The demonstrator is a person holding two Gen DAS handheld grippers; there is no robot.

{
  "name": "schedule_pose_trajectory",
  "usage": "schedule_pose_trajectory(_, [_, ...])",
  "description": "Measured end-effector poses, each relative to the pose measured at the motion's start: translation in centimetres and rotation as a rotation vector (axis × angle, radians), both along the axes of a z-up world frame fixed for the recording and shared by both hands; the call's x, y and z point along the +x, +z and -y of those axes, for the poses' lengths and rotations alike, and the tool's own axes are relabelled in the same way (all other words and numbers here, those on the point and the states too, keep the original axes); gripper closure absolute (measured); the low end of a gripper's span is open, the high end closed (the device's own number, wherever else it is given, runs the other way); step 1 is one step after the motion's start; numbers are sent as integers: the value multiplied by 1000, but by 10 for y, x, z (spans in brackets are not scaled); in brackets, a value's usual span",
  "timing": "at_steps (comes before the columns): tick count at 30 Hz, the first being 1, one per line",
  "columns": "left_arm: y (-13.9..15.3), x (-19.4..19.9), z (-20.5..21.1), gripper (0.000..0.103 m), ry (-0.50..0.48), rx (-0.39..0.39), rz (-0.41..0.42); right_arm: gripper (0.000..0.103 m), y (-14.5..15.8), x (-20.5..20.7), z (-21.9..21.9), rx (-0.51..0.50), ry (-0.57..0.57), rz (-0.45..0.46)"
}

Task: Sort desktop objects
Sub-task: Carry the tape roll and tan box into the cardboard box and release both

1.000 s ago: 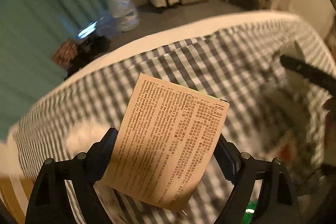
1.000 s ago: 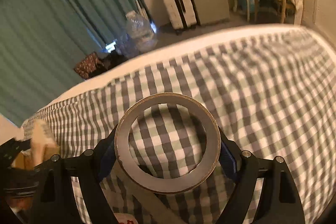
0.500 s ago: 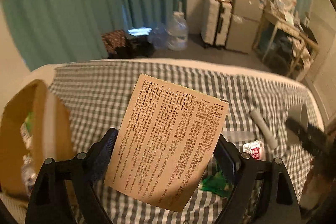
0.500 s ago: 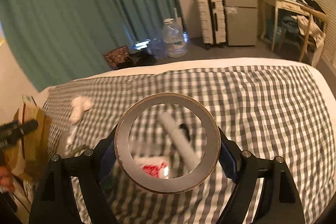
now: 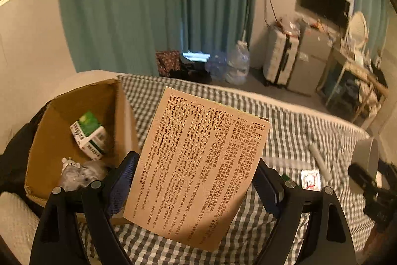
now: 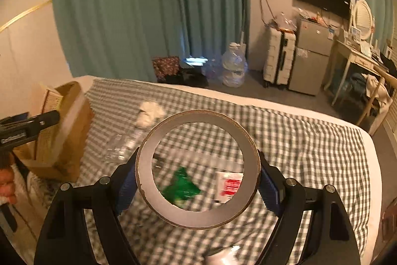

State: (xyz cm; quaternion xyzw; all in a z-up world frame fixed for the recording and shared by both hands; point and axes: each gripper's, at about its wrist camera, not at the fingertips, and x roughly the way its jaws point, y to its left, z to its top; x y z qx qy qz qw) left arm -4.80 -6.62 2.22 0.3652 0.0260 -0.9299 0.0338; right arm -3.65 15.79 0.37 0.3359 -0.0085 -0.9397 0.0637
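Both views have swung level within the last second, and the open cardboard box [image 5: 74,131] at the head of the bed [image 5: 292,131] has come into the left wrist view, where a second ago only checked cover showed. The left hand-held gripper [image 5: 196,173] is clamped on a tan medicine box [image 5: 198,165] printed with dosage text, held across its width and now hanging just beside the cardboard box's near wall. Inside that box lie a green-and-white carton [image 5: 89,134] and a small grey plush toy [image 5: 79,171], so it reads as the sorting bin, and the medicine box looks close to drop-off. The right hand-held gripper [image 6: 198,180] is clamped on a brown tape roll [image 6: 198,180], its pads pressing the roll's outer rim, held over the middle of the bed and well apart from the bin. Through the ring a green wrapper [image 6: 181,186] and a red-and-white sachet [image 6: 229,185] lie on the checked cover, with a white tissue wad [image 6: 150,113] farther off, so several items are probably still to be sorted.
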Motion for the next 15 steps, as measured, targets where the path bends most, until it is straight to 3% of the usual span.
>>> schedule_pose_trajectory(8, [23, 12, 59, 15, 123, 60, -99, 21, 30, 6, 65, -68, 73, 1])
schedule_pose_trajectory(15, [30, 23, 137, 15, 342, 76, -143, 21, 57, -16, 144, -127, 246, -19])
